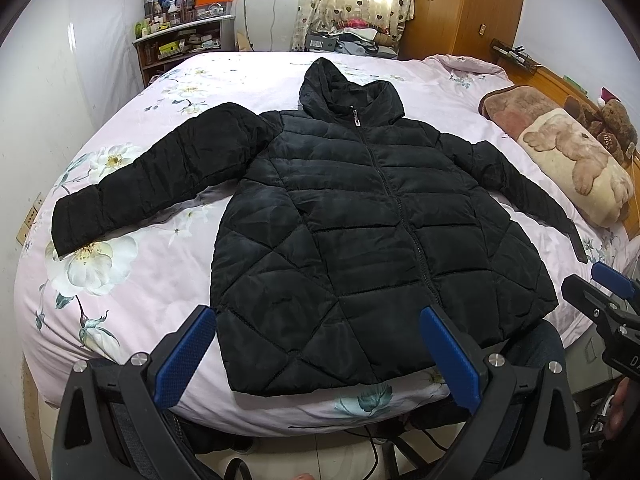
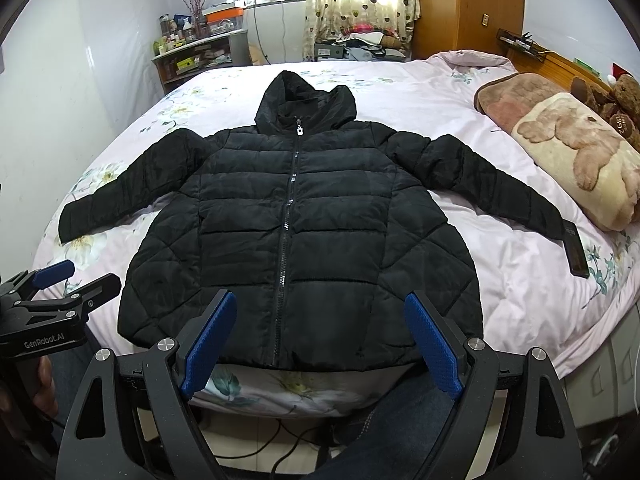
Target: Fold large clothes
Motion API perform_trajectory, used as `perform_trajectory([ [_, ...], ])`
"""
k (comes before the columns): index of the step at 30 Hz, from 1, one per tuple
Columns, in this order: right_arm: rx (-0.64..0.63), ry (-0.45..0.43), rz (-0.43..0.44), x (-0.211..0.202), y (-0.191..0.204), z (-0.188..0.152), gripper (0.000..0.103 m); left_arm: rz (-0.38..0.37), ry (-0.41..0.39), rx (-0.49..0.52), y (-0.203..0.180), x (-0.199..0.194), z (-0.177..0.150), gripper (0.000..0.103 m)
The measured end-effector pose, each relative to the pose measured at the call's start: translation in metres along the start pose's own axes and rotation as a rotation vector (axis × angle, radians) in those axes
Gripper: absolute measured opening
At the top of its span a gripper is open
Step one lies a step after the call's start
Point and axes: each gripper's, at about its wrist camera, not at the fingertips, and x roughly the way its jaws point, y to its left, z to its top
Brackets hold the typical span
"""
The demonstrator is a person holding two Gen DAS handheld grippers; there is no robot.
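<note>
The left gripper and right gripper hover with fingers apart above the near hem of the black jacket. The jacket lies flat on the bed, zipped, sleeves spread. A pillow and teddy bear lie beside the right sleeve, untouched.

**What the two views leave out**

The jacket's back lies against the bed, unseen. In the left wrist view the right gripper is cut by the frame's right edge. In the right wrist view the left gripper runs off the left edge. The tag at the sleeve end carries print too small to read. Shelf items blur together.
</note>
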Motion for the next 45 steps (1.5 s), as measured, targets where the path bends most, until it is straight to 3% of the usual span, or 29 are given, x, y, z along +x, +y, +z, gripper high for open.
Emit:
perform_trajectory([
  [33,0.004,0.025,0.011,0.012,0.004,0.002,0.086,0.000,0.035,-0.009,0.003,0.016,0.000,0.103],
  [45,-0.002,0.023,0.038,0.046,0.002,0.027,0.086,0.034,0.066,-0.090,0.052,0.062,0.016,0.103],
])
